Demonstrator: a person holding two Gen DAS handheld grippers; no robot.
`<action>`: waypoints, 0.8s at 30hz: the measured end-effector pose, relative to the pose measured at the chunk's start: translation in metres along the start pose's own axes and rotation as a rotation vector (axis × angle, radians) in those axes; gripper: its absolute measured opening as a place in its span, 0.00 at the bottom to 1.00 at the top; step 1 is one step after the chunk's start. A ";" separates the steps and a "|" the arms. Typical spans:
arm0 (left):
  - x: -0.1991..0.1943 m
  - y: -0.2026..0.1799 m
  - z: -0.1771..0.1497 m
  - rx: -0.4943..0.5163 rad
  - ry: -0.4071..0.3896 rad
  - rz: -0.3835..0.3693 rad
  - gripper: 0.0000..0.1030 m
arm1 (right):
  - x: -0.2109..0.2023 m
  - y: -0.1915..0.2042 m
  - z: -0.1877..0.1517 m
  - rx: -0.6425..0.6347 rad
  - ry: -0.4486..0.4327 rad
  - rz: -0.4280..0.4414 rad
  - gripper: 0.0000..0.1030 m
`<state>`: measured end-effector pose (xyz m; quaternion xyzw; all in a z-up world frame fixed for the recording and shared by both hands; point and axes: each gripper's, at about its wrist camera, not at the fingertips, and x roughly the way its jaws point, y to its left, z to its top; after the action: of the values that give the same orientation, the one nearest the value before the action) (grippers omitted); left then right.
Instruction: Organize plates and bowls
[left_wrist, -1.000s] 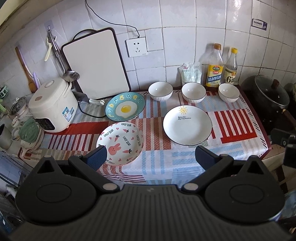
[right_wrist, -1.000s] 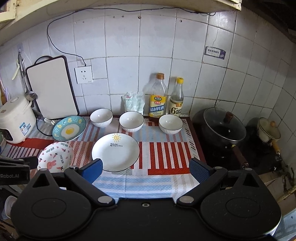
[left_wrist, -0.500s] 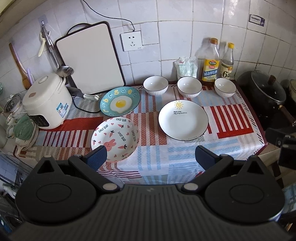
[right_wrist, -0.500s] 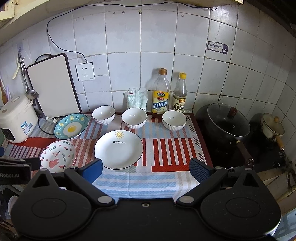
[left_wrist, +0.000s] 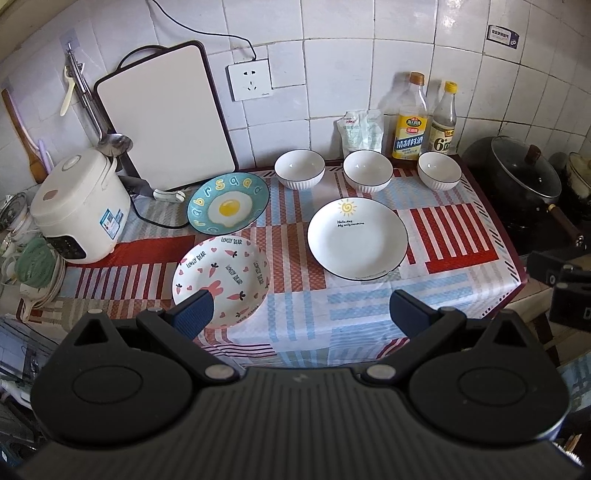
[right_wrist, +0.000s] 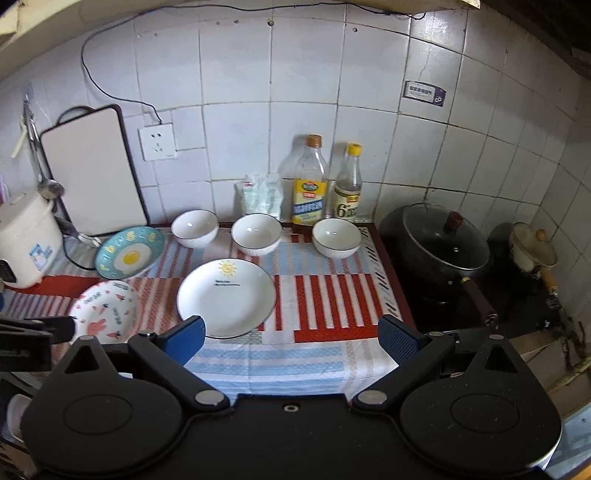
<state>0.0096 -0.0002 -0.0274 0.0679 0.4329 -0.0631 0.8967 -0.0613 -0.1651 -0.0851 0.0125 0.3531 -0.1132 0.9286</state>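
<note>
left wrist view. left gripper (left_wrist: 301, 308): fingers spread wide, holding nothing, hovering over the near edge of the checked tablecloth (left_wrist: 454, 236). pink rabbit plate (left_wrist: 221, 282): nearest item, its near rim just under the left fingertip. white sun plate (left_wrist: 357, 243): ahead, slightly right of centre, apart from the fingers. egg plate (left_wrist: 228, 209): behind the pink one, rims close but apart. three white ribbed bowls, left bowl (left_wrist: 299, 169), middle bowl (left_wrist: 368, 171), right bowl (left_wrist: 439, 171): in a row along the wall, well apart from the gripper, none stacked. rice cooker (left_wrist: 79, 211) at far left; two bottles (left_wrist: 410, 129) behind the bowls.

handling, as judged: glazed ceramic, stiff, breakable, likely slick under the pads; plates shallow, so grip belongs on a raised rim, one finger above and one beneath; bowls deeper, take by the rim wall. moderate weight; lower gently when stacking to avoid chipping.

right wrist view. right gripper (right_wrist: 291, 341): fingers likewise wide apart, empty. white sun plate (right_wrist: 226, 297): directly ahead, its near rim just beside the left fingertip. right bowl (right_wrist: 336, 236): farther back and to the right. pink rabbit plate (right_wrist: 105, 312): off to the left, beside the other gripper's body. lidded black pot (right_wrist: 441, 251) at right, off the cloth.
</note>
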 end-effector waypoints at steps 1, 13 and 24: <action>0.000 0.001 0.000 0.003 -0.002 0.003 1.00 | 0.001 0.000 0.001 0.001 0.001 -0.004 0.98; 0.007 0.018 0.004 -0.004 -0.052 0.033 0.97 | 0.020 0.002 0.004 -0.026 0.028 -0.016 0.98; 0.023 0.015 0.020 0.014 -0.219 0.022 0.97 | 0.062 -0.015 0.009 -0.024 -0.050 0.041 0.98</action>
<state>0.0420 0.0094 -0.0321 0.0717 0.3310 -0.0632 0.9388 -0.0142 -0.1932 -0.1186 0.0058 0.3307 -0.0903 0.9394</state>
